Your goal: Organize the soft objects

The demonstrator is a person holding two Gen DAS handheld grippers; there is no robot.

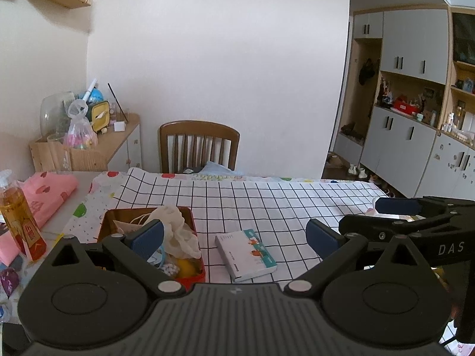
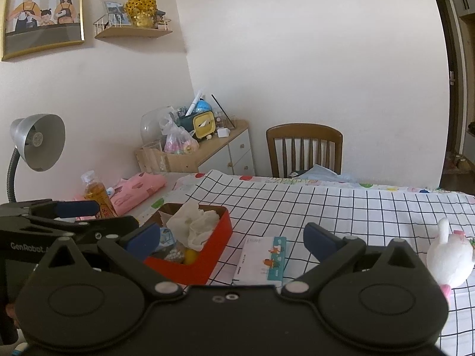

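Note:
A red tin box (image 1: 194, 279) (image 2: 207, 246) sits on the checked tablecloth (image 1: 252, 201), holding a crumpled cream cloth (image 1: 175, 231) (image 2: 193, 225), a yellow thing and other small soft items. A white plush toy with pink trim (image 2: 449, 259) lies at the right of the cloth. My left gripper (image 1: 234, 237) is open, its left pad over the box. My right gripper (image 2: 231, 238) is open too, with nothing between its fingers. Each gripper shows at the edge of the other's view.
A small white and teal book (image 1: 246, 253) (image 2: 262, 258) lies right of the box. A bottle of amber liquid (image 1: 17, 216) (image 2: 98, 192) and folded pink fabric (image 1: 47, 195) (image 2: 139, 188) lie to the left. A wooden chair (image 1: 199, 145) stands behind the table, a desk lamp (image 2: 37, 142) left.

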